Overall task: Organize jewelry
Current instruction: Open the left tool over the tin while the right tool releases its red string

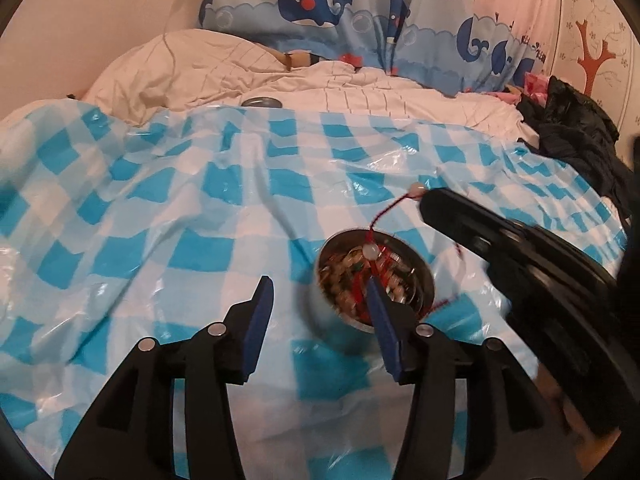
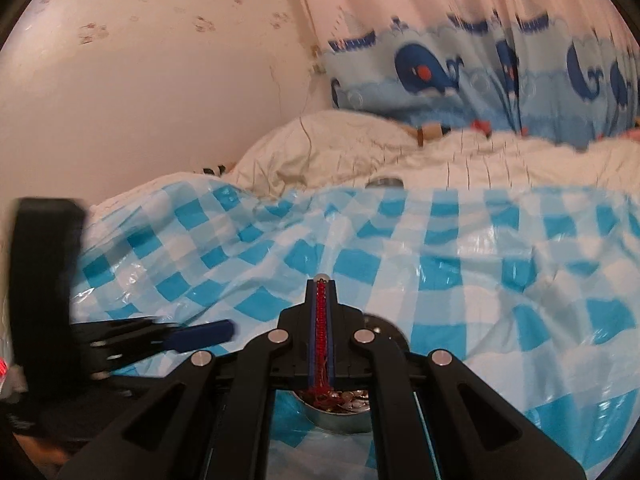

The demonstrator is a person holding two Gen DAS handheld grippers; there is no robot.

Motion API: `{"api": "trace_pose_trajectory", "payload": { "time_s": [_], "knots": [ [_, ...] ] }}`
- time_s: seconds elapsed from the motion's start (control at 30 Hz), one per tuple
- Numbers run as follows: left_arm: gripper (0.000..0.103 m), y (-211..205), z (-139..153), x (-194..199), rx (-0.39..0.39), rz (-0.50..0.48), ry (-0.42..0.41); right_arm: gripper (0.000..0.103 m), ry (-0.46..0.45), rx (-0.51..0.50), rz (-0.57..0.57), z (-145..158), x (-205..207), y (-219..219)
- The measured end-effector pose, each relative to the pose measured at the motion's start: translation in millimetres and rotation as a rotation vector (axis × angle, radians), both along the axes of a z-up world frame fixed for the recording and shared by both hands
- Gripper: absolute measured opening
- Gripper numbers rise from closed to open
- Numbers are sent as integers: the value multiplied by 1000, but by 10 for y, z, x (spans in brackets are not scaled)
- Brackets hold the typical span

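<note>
The right gripper (image 2: 321,280) is pinching a red beaded cord (image 2: 320,320) between closed fingers, holding it above the metal tin (image 1: 424,272). The left gripper (image 1: 320,292) is waiting, fingers spread, at the tin's rim. The tin is holding tangled beads and trinkets. Next, likely, lowering or drawing the cord clear without snagging.

Dim, warm pinkish light — fisheye-bent edges, motion blur, plastic glare.
</note>
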State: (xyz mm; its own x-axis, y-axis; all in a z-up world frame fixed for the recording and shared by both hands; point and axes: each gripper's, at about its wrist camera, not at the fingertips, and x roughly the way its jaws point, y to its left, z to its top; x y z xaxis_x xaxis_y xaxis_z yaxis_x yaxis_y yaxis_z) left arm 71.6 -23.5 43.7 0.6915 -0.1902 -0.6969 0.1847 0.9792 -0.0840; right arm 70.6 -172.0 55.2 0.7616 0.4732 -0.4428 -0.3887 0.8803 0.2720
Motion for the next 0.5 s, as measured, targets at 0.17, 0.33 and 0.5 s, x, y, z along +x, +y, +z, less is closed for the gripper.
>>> {"api": "trace_pose_trajectory", "payload": {
  "time_s": [0.17,0.33,0.5],
  "knots": [
    [48,63,-10,-133,36,-15,13,35,160,-38,-35,-312,163,-20],
    [51,31,-20,-192,57,-35,15,37,105,-95,-46,-218,26,5],
    [58,-73,4,-288,92,-54,-1,44,130,-180,-93,-235,-172,-48]
  ]
}}
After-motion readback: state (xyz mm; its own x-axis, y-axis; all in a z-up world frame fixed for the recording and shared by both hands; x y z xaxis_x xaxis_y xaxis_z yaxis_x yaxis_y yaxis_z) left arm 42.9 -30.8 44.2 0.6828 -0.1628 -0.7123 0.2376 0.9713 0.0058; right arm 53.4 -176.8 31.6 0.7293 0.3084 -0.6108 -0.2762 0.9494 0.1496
